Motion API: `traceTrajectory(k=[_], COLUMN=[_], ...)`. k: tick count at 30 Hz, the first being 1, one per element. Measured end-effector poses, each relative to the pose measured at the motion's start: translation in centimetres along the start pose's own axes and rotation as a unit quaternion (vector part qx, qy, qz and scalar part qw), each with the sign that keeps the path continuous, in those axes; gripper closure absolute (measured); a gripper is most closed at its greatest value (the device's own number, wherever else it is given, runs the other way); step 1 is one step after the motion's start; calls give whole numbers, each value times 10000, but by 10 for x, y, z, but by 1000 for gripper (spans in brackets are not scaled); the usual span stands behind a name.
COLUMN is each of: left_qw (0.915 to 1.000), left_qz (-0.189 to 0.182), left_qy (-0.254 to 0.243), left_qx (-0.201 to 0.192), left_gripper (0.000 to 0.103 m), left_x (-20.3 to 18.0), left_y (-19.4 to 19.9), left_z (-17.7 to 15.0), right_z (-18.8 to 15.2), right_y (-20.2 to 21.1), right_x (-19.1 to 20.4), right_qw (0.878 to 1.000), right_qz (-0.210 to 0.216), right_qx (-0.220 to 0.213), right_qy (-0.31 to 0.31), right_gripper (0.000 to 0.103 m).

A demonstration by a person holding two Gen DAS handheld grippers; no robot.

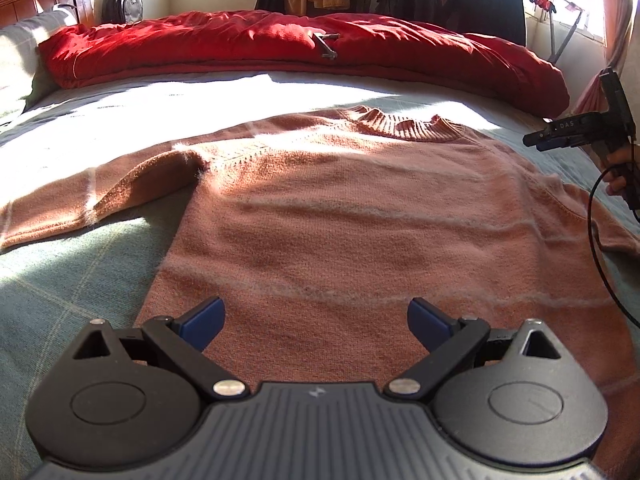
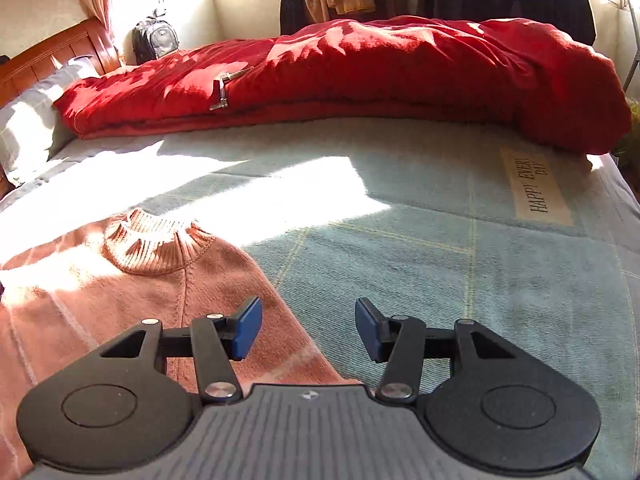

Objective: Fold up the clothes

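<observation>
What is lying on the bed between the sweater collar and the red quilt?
Nothing: only bare bedsheet, partly sunlit, lies between the sweater collar and the red quilt, shown in both wrist views.

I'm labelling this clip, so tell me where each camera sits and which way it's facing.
Left wrist: on the left gripper, jaws open, looking up the sweater toward the red quilt; the right gripper and a hand show at the right edge.
Right wrist: on the right gripper, jaws open, over the sweater's shoulder and the bedsheet.
Shared: sweater, quilt, backpack.
</observation>
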State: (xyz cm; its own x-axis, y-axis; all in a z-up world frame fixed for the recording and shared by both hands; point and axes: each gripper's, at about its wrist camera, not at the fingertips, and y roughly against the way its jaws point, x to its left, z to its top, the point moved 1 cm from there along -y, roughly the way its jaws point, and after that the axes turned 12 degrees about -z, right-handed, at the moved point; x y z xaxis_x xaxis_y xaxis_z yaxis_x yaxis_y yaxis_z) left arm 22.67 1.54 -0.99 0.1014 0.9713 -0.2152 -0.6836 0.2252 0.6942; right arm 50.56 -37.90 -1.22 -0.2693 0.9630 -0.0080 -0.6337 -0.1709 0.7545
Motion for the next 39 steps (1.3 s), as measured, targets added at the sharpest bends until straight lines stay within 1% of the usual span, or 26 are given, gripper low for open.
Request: traceTrajectory(k=[2,6,7,8,9,10,13,16,18,20,23,25,27,28,29,30,32,33,34,37,38,39], left_qw=[10000,9997,9996,9994,9993,9992,9990,9991,9993,9993,9991,9993,9995,9995,9991,9986,9968,9960,9951,9905,9876,9862], left_qz=[49,177,209,232,241,254,329,293,249,252,275,205,83,-38,-159,-234,-377,-406,-435,-742,-934,-1037], left_qy=[18,136,179,239,278,316,304,287,251,217,267,266,197,164,132,180,357,485,614,1017,1187,1235], left_qx=[2,27,36,45,51,52,-46,-111,-131,-156,-172,-182,-213,-285,-357,-437,-601,-625,-649,-551,-430,-371], left_gripper=[5,5,5,5,5,6,6,6,6,6,6,6,6,6,6,6,6,6,7,9,11,13], left_x=[1,7,9,13,15,17,18,18,17,19,28,35,40,44,48,54,71,81,91,122,134,139], left_y=[3,8,8,8,8,7,8,11,14,18,19,18,15,13,11,9,1,-5,-10,-34,-48,-55], left_z=[-4,-12,-13,-15,-15,-16,-14,-12,-12,-14,-13,-9,-2,6,13,20,36,42,48,59,63,64], right_z=[8,4,3,3,2,2,6,20,23,18,15,14,10,5,-1,-7,-23,-32,-42,-72,-81,-90], right_y=[-17,-43,-42,-39,-35,-31,-20,-24,-36,-46,-27,-8,17,30,43,57,82,92,101,126,131,135], right_x=[12,36,38,40,42,47,62,64,62,62,60,60,67,71,76,81,90,94,98,110,113,116], right_qw=[9997,9975,9973,9969,9964,9958,9927,9927,9934,9936,9961,9969,9980,9984,9988,9989,9988,9987,9987,9984,9982,9980], right_qz=[204,245,297,384,445,406,15,-332,-541,-670,-718,-706,-547,-442,-324,-205,-25,34,80,146,122,98], right_qx=[64,270,251,238,219,181,4,-125,-4,119,-45,-160,-215,-253,-306,-359,-465,-488,-496,-510,-508,-493], right_qy=[108,605,630,647,691,806,1208,1156,1014,902,515,297,252,237,222,206,161,120,53,-174,-288,-396], right_gripper=[47,47,51,75,91,92,93,93,96,95,91,84,73,70,62,55,54,51,51,50,48,46])
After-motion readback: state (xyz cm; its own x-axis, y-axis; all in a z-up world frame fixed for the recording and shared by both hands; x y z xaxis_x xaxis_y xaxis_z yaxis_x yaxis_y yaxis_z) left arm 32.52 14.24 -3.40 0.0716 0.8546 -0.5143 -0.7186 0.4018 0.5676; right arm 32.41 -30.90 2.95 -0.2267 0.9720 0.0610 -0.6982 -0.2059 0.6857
